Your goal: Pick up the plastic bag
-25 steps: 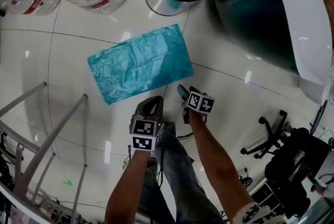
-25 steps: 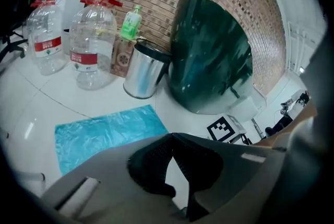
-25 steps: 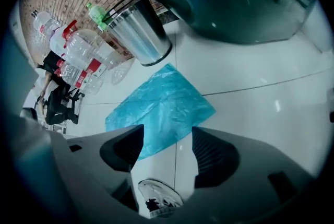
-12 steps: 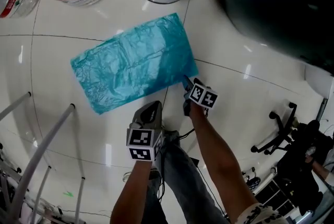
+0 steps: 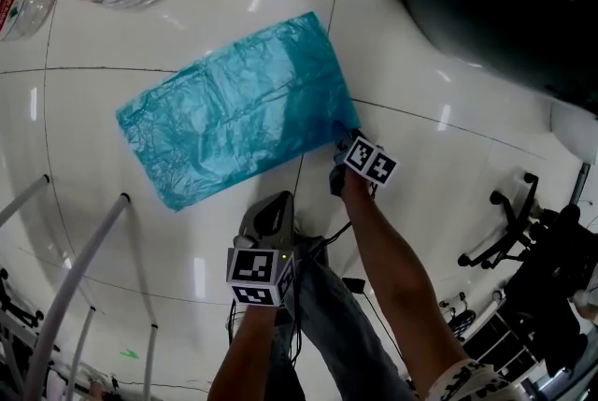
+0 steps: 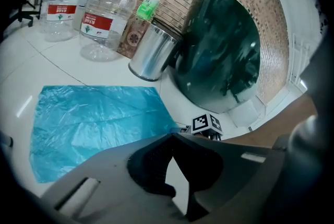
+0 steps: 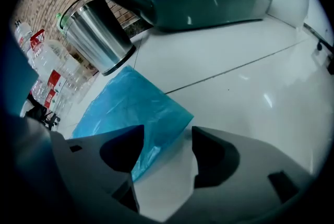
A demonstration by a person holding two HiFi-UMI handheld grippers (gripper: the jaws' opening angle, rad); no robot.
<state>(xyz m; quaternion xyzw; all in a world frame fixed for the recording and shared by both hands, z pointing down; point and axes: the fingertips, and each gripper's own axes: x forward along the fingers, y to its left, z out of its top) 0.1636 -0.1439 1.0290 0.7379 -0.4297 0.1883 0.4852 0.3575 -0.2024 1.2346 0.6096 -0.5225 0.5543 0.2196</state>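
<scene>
Sitting around plastic bag [image 5: 234, 109] corner with right gripper [image 5: 346, 147] jaws apart; left gripper [image 5: 266, 210] jaws together, empty. Could slip off such flat plastic.

Plastic bag [image 5: 234, 114]: one.
Grippers: two, the left gripper [image 5: 269, 207] and the right gripper [image 5: 342, 143].
Marker cubes [image 5: 372, 164]: two, one on each gripper.
Water jugs [image 6: 108, 11]: two, side by side, both red-labelled.
Small green bottle [image 6: 148, 6]: one.
Metal bin [image 6: 151, 56]: one.
Large dark round panel [image 6: 219, 50]: one.
Office chair [image 5: 500, 226]: one.
Forearms [image 5: 392, 278]: two, one behind each gripper.
Metal rods [image 5: 86, 270]: at least three in view.
</scene>
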